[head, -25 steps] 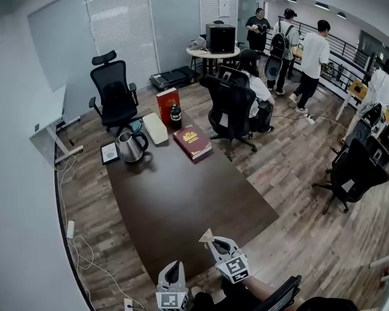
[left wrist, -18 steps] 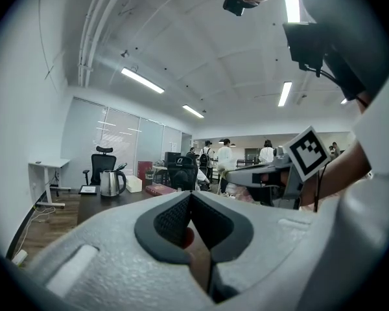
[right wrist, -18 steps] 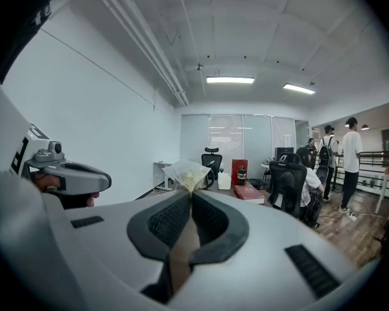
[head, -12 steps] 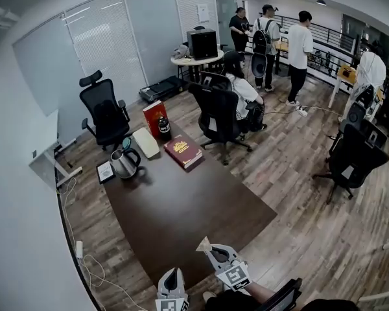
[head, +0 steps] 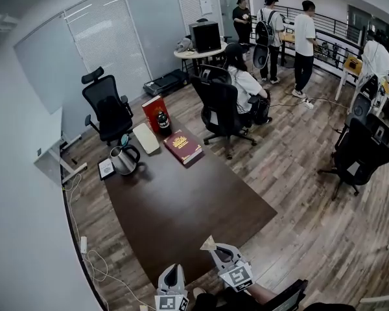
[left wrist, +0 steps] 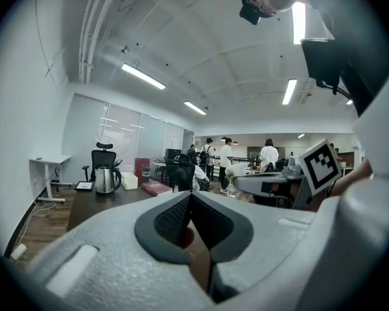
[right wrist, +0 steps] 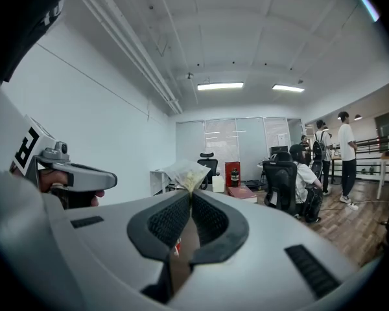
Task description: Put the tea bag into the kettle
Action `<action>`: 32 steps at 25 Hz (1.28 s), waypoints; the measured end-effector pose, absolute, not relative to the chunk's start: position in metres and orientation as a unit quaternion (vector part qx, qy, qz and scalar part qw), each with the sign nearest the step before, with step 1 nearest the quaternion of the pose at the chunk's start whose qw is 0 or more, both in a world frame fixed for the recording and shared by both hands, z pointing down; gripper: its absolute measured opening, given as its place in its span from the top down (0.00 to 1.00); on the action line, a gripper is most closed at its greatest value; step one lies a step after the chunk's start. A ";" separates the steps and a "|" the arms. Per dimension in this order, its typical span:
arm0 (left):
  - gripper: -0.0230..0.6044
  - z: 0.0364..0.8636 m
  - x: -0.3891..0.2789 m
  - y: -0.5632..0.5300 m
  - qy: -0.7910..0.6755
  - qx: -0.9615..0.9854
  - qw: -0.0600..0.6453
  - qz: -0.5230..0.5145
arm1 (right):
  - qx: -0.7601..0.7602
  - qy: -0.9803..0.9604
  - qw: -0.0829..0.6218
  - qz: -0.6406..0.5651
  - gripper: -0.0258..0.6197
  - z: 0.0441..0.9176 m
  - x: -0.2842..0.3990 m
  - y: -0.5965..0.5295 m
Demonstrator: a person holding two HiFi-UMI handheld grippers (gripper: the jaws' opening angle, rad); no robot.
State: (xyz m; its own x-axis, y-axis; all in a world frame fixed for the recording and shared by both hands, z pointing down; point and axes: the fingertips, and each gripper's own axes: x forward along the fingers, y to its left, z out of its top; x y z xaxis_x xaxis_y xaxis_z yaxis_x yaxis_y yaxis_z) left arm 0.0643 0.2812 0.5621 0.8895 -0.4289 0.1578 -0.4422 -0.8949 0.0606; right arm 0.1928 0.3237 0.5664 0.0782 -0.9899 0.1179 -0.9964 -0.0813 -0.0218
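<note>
From the head view, the task is partly done. The right gripper (head: pixel 215 249), at the lower edge of the frame, holds the tea bag (head: pixel 208 243) over the near end of the dark bench (head: pixel 181 206). The kettle (head: pixel 123 161) stands at the far end, toward the upper left, well apart from the bag. The left gripper (head: pixel 172 270) sits just beside the right one, lower left of it. I count one tea bag, one kettle, two grippers, two red books – one upright (head: pixel 153 113), one lying flat (head: pixel 183 146) – and one dark bottle (head: pixel 161 120).

In the left gripper view, its fingers are pressed together with nothing between them. The kettle shows small at mid-left, far down the bench.

In the right gripper view, the fingers are pinched narrow on the bottom edge of the tea bag, which stands up above their tips at frame centre.

What seems left is the whole carry along the bench, then lowering the bag into the kettle – whether its lid is on I cannot tell at this distance.
</note>
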 end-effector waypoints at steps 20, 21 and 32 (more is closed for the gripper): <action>0.97 0.525 0.032 0.175 -0.211 0.977 0.007 0.010 | 0.735 -0.677 0.031 0.020 0.93 0.536 0.138 0.221; 0.97 0.522 0.028 0.163 -0.219 0.976 0.006 0.004 | 0.735 -0.677 0.031 0.016 0.93 0.534 0.133 0.211; 0.97 0.524 -0.013 0.094 -0.252 0.967 0.019 -0.019 | 0.741 -0.671 0.036 -0.002 0.93 0.533 0.083 0.160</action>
